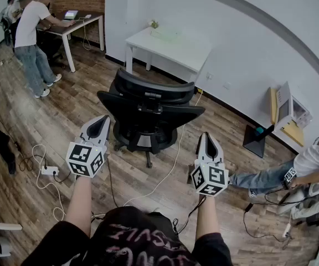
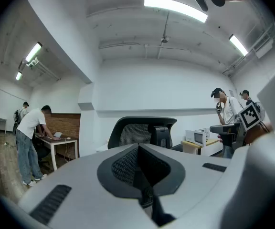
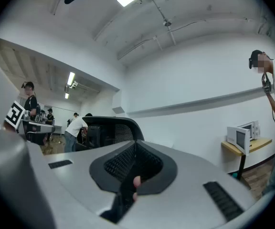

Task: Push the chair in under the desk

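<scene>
A black mesh-backed office chair [image 1: 148,107] stands on the wooden floor with its back towards me, a short way out from the white desk [image 1: 170,46] against the wall. My left gripper [image 1: 99,121] is shut and empty, just left of the chair's left armrest and apart from it. My right gripper [image 1: 208,137] is also shut and empty, right of the chair and nearer to me. The chair's backrest [image 2: 142,130] rises behind the shut left gripper [image 2: 138,149] in the left gripper view. In the right gripper view the chair [image 3: 110,128] lies left of the shut right gripper [image 3: 136,147].
Cables and a power strip [image 1: 49,170] lie on the floor at the left, and a cable [image 1: 170,165] runs past the chair's base. A person stands at a wooden desk [image 1: 73,24] back left. Another person [image 1: 309,165] sits at the right by a microwave [image 1: 289,107].
</scene>
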`<state>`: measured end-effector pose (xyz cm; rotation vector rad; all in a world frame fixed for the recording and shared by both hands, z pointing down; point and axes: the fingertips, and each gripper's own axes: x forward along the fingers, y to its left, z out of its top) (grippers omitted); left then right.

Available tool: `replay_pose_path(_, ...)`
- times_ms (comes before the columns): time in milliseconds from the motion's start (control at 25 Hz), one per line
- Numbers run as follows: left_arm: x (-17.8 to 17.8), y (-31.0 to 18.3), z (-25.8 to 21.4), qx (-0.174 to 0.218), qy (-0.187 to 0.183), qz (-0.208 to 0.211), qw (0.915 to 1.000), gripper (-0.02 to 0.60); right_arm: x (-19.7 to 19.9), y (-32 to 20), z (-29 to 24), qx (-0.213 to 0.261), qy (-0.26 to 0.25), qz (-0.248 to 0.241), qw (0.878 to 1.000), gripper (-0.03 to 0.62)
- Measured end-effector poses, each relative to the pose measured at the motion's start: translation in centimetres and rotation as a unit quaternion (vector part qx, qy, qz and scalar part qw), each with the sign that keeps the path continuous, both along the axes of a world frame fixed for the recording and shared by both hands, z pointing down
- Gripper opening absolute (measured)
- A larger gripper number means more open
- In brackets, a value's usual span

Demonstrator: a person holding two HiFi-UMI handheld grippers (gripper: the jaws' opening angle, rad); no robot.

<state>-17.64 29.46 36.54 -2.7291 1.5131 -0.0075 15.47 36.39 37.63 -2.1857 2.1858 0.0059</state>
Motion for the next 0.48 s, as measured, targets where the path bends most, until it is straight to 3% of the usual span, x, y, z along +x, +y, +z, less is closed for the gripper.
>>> replay_pose_path(480, -0.52, 0.29, 0.61, -0.005, 0.0, 0.005, 1.0, 0.008, -0.37, 0.55, 0.41, 0.0, -0.002, 0.007, 1.0, 0.026)
